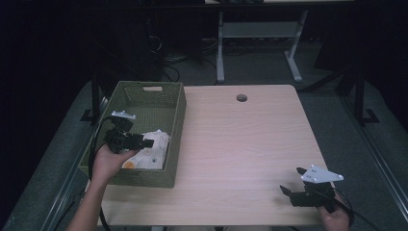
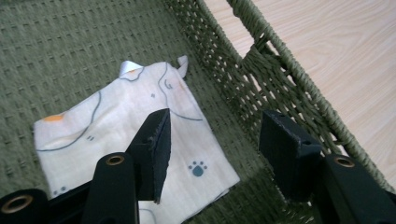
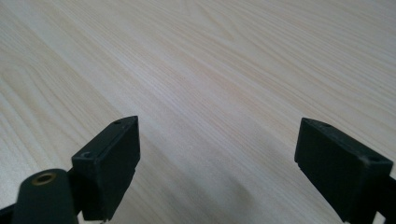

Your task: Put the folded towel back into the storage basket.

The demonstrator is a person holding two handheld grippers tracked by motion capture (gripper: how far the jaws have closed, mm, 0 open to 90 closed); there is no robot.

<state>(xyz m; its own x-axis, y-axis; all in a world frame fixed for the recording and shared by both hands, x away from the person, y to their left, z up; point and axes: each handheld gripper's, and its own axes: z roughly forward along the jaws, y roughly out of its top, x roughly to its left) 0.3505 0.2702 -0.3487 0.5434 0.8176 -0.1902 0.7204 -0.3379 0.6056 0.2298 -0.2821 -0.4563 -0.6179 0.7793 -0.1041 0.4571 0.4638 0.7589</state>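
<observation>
A folded cream cloth (image 1: 153, 150) (image 2: 140, 135) printed with animal outlines and a blue paw mark lies flat on the floor of a green woven basket (image 1: 175, 113) (image 2: 280, 70). My left gripper (image 1: 144, 143) (image 2: 215, 147) hangs just above the cloth inside the basket, open, with nothing between its jaws. My right gripper (image 1: 294, 180) (image 3: 219, 163) sits low over the bare wooden table (image 1: 240, 139) (image 3: 210, 70) at the near right, jaws wide open and empty.
The basket stands on the table's left side, its right wall close to my left gripper. A round cable hole (image 1: 241, 97) is at the table's far middle. Beyond the table stand a white desk frame (image 1: 260, 33) and cables on the dark floor.
</observation>
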